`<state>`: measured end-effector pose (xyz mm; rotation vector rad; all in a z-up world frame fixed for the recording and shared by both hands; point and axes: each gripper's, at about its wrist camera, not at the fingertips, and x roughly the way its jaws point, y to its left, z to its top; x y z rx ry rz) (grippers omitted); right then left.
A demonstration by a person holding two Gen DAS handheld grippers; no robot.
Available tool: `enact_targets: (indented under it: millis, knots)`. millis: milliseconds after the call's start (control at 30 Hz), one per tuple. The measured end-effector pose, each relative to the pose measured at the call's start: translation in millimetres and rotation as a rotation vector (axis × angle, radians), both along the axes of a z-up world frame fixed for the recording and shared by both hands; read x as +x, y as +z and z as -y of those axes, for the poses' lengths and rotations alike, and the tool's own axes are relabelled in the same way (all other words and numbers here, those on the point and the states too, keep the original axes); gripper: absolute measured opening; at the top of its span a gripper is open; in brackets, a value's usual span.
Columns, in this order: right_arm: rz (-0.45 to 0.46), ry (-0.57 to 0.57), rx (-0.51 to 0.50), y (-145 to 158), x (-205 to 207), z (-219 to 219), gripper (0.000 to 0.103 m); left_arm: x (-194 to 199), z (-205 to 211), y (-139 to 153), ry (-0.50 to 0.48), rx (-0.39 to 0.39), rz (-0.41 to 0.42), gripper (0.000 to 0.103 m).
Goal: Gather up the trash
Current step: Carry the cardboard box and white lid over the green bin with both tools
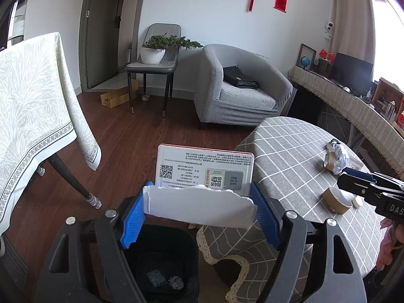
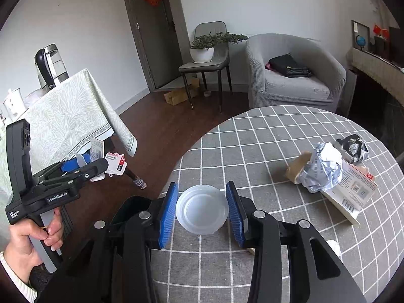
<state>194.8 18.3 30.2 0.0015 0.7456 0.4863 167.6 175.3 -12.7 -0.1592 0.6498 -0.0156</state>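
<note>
Left of the round table [image 2: 265, 136], over bare dark wood floor, the left gripper [image 1: 199, 202] is clenched on a torn white card package [image 1: 204, 169], its ribbed blue pads pressing the package's two side edges. The package is flat, stiff and printed with small text and QR codes, and it stands upright between the pads. Directly below it, hard against the table's hanging cloth, sits the black bin [image 1: 161, 260], a dark plastic tub with a crumpled grey scrap and a flat dark piece at its bottom. Open floor stretches from the bin toward the cloth-draped side table further left.

On the table, near its left edge, the right gripper [image 2: 202, 209] brackets a round translucent plastic lid [image 2: 202, 208]; both blue pads sit just at the lid's rim, though whether they actually press it cannot be told. The grey cloth with its white grid is flat and uncluttered around the lid. Further right on the table lie a torn brown paper cup [image 2: 296, 168], a crumpled ball of silvery-white paper [image 2: 323, 169] touching it, a flat printed card box [image 2: 353, 192] partly under the ball, and a crumpled black foil wad [image 2: 353, 147] near the table's far right edge.
</note>
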Motion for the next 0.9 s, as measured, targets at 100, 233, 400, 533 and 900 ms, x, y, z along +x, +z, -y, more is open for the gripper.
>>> enact_targets:
  millis: [100,233,400,533,900]
  knots:
    - [-0.009,0.031,0.002,-3,0,-18,0.040,0,-15,-16,0.022,0.016,-0.049,0.079]
    - [-0.011,0.076,0.002,-6,-2,-43,0.040,-5,-37,-38,0.051,0.025,-0.104,0.079]
    - [-0.026,0.127,0.003,-14,-3,-72,0.040,-8,-59,-69,0.073,0.038,-0.186,0.079]
    - [-0.043,0.168,0.000,-22,-2,-95,0.040,-10,-74,-93,0.072,0.049,-0.249,0.079]
    - [-0.117,0.226,-0.017,-57,4,-146,0.040,-13,-90,-150,0.037,0.045,-0.450,0.079]
